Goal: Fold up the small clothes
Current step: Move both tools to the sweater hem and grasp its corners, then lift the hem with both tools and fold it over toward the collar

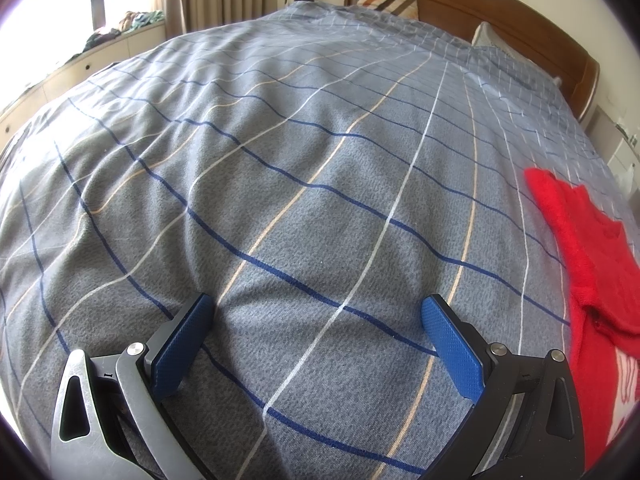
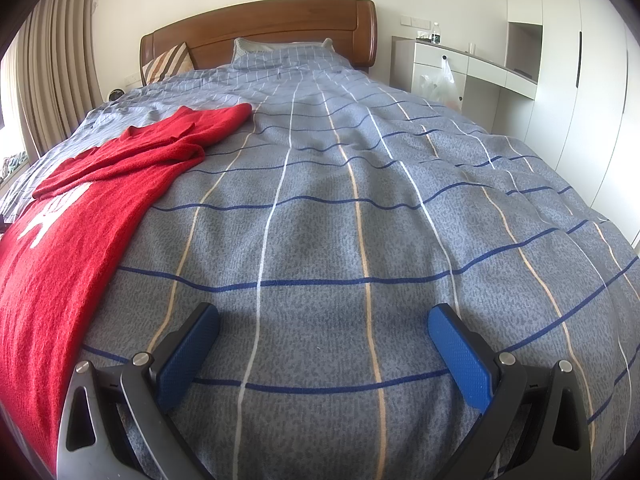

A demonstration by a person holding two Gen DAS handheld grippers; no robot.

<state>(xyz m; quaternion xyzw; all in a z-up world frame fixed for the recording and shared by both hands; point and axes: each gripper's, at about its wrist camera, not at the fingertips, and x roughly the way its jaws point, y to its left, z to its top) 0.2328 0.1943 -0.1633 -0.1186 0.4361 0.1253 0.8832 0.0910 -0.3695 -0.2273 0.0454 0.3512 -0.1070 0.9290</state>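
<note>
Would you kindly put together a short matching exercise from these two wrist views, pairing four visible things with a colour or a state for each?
Things:
1. sweater
2. headboard
3. left gripper
4. bedspread

Descriptions:
A. grey-blue with a grid of lines
B. brown wood
C. open, holding nothing
D. red, lying spread on the bed

Pairs: 1-D, 2-B, 3-C, 4-A

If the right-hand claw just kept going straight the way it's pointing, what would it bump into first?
Most likely the checked duvet. The right gripper is open, aimed low along the bed, with only bare cover ahead. The red sweater lies off to its left, outside that line.
</note>
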